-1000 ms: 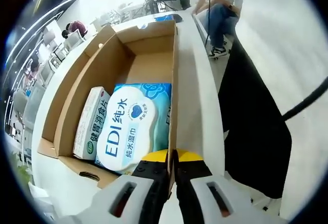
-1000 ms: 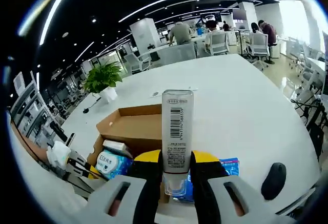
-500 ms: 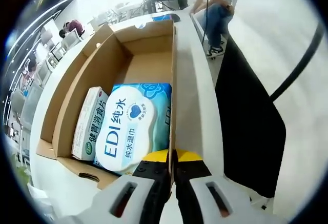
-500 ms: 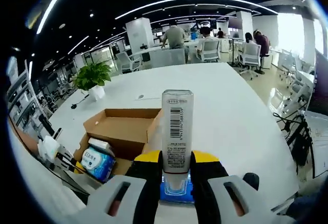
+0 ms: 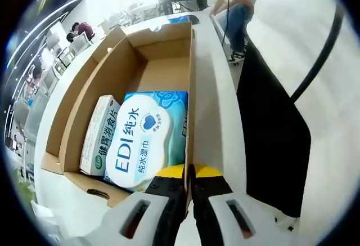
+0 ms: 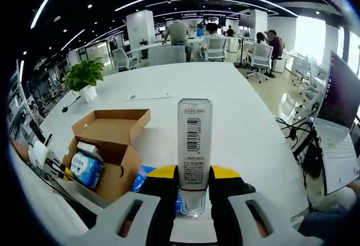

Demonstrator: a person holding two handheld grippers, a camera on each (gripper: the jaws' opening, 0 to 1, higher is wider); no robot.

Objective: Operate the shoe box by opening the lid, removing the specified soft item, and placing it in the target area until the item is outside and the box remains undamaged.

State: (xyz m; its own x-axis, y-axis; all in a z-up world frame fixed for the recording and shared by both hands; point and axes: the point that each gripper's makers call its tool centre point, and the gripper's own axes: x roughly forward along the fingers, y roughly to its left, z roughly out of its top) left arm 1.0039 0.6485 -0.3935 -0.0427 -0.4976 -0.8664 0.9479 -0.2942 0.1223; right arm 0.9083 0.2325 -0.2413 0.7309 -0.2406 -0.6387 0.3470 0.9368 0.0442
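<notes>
1. Your right gripper (image 6: 193, 198) keeps its fingers (image 6: 163, 201) clamped on the tube (image 6: 194, 144), which stands upright between them exactly as it did a second ago, barcode toward the camera.
2. Your left gripper (image 5: 190, 192) stays pinched shut on the shoe box's near long wall; its view has barely changed.
3. In the right gripper view the camera has swung: the shoe box (image 6: 109, 144) now sits lower left, well apart from the tube, where earlier it lay just behind it.
4. The shoe box (image 5: 126, 83) is open, its lid flap folded outward. Inside lie a blue-and-white wet wipes pack (image 5: 145, 139) and, touching its side, a white medicine box (image 5: 100, 134); the far half of the box floor is bare.
5. A blue packet (image 6: 144, 178) lies on the surface just beside the box, partly hidden behind your right fingers.
6. The white surface (image 6: 236, 122) stretches far back; a potted plant (image 6: 84, 77) stands at its far left edge.
7. Beyond are office chairs and several people seated or standing, under ceiling light strips.
</notes>
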